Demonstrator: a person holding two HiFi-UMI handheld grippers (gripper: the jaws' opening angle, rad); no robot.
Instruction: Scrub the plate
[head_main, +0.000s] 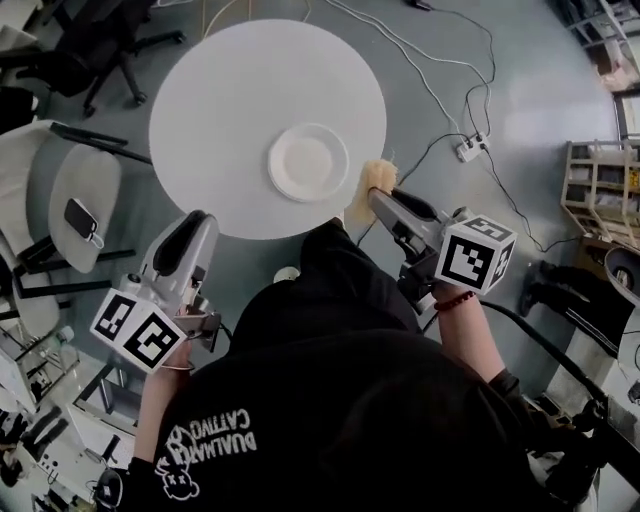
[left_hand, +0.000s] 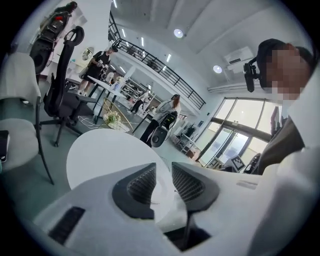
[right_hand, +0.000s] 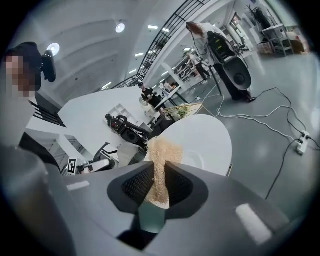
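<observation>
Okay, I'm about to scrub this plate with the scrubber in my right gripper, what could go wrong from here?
1. The plate lies loose on the table, and the left gripper is open and off it, so scrubbing may push the plate around.
2. The right gripper pinches only a thin part of the scrubber, which might pull out under pressure.

Black shirt (head_main: 330, 380), 6 o'clock in head view: white print (head_main: 215, 432), upside down to the camera. One line looks like "CATTIVO", the other can't be read for sure. Marker cubes at 8 o'clock (head_main: 140, 330) and 3 o'clock (head_main: 475, 255): black-and-white square codes only. Nothing else is legible.
</observation>
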